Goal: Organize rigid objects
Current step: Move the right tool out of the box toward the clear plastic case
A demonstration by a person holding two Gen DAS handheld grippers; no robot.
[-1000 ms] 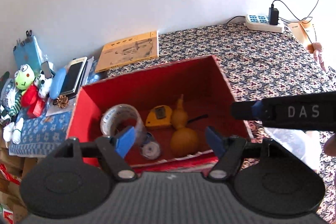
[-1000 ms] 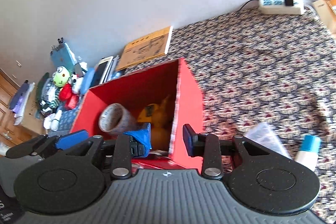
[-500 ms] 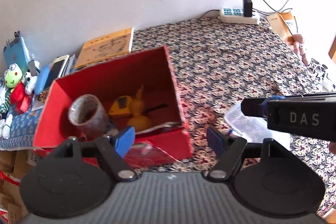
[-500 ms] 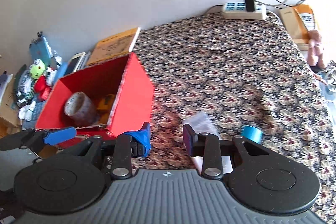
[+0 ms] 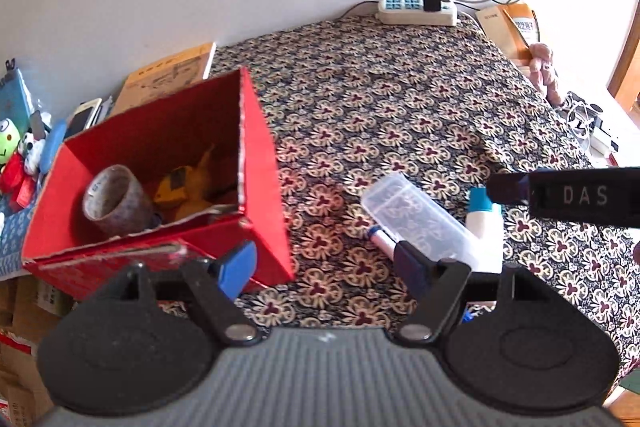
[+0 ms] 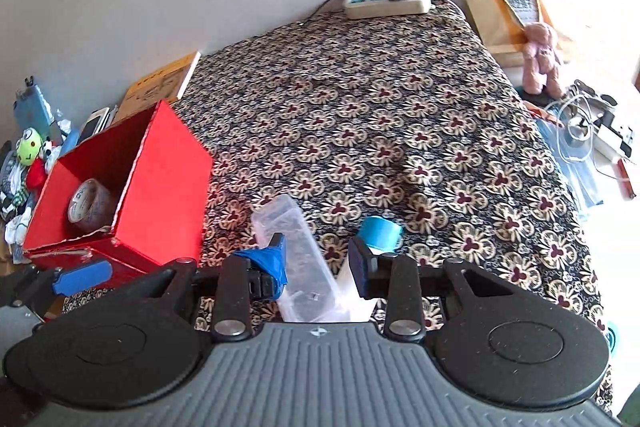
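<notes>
A red box (image 5: 264, 187) (image 6: 168, 195) stands on the patterned cloth and holds a tape roll (image 5: 114, 201) (image 6: 90, 205), a yellow tape measure (image 5: 174, 187) and a yellow gourd (image 5: 202, 173). A clear plastic case (image 5: 420, 219) (image 6: 300, 255), a white bottle with a blue cap (image 5: 484, 215) (image 6: 378, 231) and a pen (image 5: 382, 239) lie to its right. My left gripper (image 5: 324, 263) is open and empty, right of the box's near corner. My right gripper (image 6: 318, 259) is open and empty above the case and bottle.
A power strip (image 5: 416, 11) (image 6: 388, 1) with a charger sits at the far edge by the wall. A yellow booklet (image 5: 168, 77), phones and plush toys (image 6: 30, 151) lie left of the box. An envelope and pink toy (image 6: 540, 57) sit far right.
Both grippers have swung right, away from over the red box toward the clear case and bottle. Both stay open and empty.
</notes>
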